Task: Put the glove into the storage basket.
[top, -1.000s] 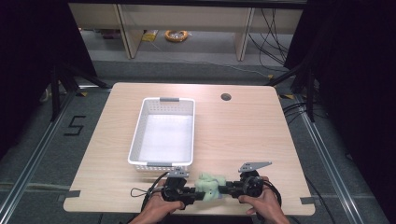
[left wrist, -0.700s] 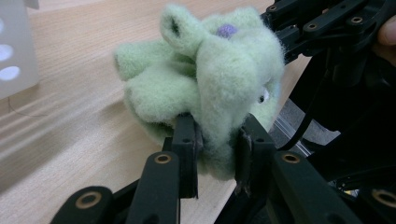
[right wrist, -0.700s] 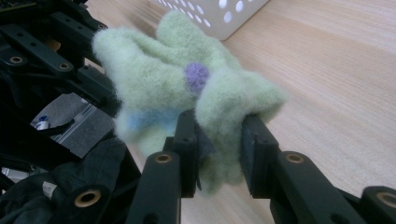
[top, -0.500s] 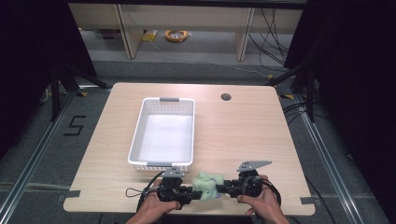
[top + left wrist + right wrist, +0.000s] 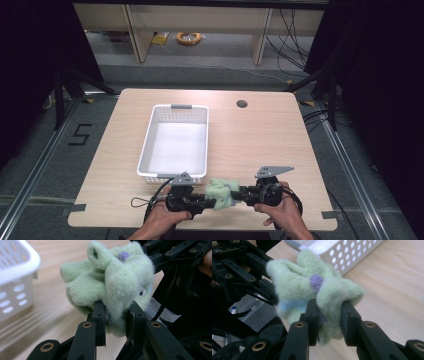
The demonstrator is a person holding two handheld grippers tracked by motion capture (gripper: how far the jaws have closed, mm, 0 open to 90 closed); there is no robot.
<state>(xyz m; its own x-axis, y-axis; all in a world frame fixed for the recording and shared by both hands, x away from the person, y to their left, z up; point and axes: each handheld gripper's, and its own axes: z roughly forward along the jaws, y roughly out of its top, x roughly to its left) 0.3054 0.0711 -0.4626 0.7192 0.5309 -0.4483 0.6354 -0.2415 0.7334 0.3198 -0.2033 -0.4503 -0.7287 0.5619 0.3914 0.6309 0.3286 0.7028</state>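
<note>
While both grippers, left (image 5: 209, 201) and right (image 5: 240, 192), have their fingers clenched on the green plush toy (image 5: 221, 192) above the desk's (image 5: 260, 140) near edge, uneven pulling could tear it free short of the white basket (image 5: 150, 145).

Black "5" (image 5: 80, 135) marked on floor (image 5: 45, 190).

One pale-green fuzzy plush toy (image 5: 222, 192) — one white perforated plastic basket (image 5: 174, 141) — two black two-jaw grippers, left (image 5: 205, 199) and right (image 5: 239, 194), on one light wooden table (image 5: 260, 140).
</note>
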